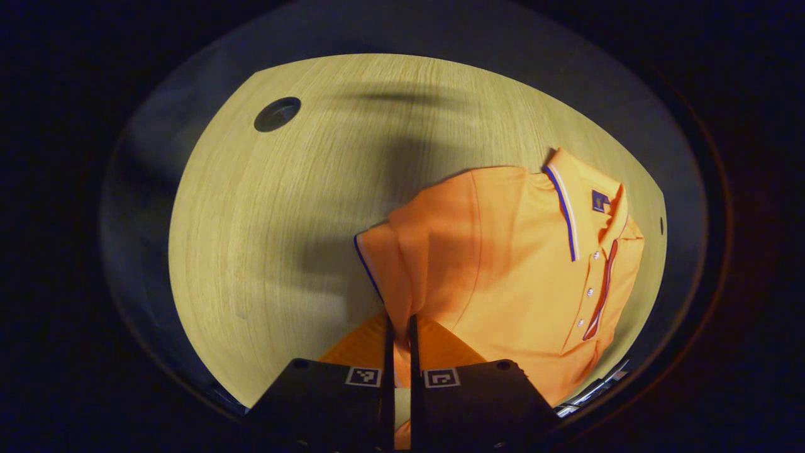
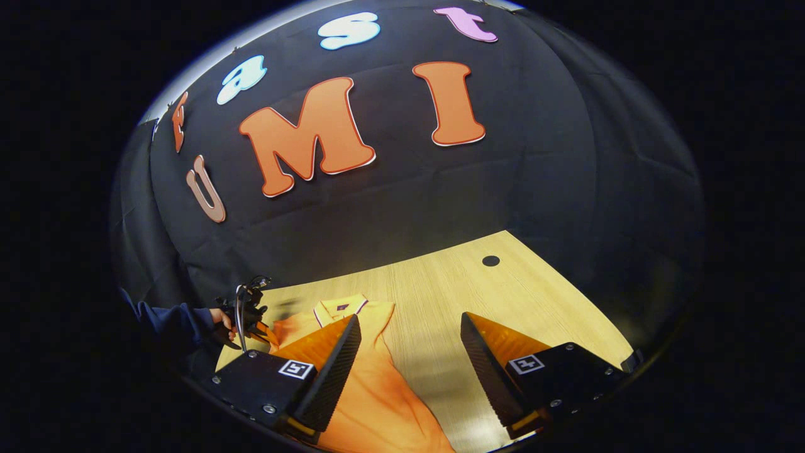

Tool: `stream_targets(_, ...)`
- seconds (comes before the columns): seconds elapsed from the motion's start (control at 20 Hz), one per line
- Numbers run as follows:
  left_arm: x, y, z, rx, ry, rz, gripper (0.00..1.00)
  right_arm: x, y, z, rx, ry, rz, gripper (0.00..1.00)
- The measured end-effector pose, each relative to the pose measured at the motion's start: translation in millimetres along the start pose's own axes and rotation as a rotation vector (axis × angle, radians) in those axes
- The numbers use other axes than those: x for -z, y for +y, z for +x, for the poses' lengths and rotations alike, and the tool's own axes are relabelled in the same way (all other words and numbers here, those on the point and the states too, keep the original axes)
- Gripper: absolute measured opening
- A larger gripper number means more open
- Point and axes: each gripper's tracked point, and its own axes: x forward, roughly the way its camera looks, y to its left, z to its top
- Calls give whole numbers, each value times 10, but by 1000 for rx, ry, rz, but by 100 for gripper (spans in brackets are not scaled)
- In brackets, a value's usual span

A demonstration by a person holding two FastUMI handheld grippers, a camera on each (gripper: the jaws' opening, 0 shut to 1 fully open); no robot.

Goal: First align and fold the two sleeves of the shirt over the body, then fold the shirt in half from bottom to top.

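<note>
Pinching sleeve (image 1: 402, 296), left gripper (image 1: 399, 327), shirt (image 1: 503, 270) ahead

The left gripper view looks steeply down, close over the orange polo shirt (image 1: 503, 270) on the wooden table (image 1: 283, 220). The right gripper view sits low, perhaps farther back, facing the booth wall; both share shirt and table.

Left gripper (image 1: 399, 327) fingers nearly closed together; right gripper (image 2: 409, 327) fingers spread wide.
</note>
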Motion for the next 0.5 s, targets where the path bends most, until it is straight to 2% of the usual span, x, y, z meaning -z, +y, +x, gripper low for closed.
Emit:
stream_targets(0.05, 0, 2, -14, 5, -16, 6, 10, -15, -7, 34, -2, 0, -6, 97)
stream_targets(0.1, -3, -16, -75, 9, -20, 21, 1, -26, -5, 47, -8, 0, -12, 97)
stream_targets(0.5, -136, -314, -495, -29, -125, 163, 1, -50, 37, 188, -56, 10, -26, 97)
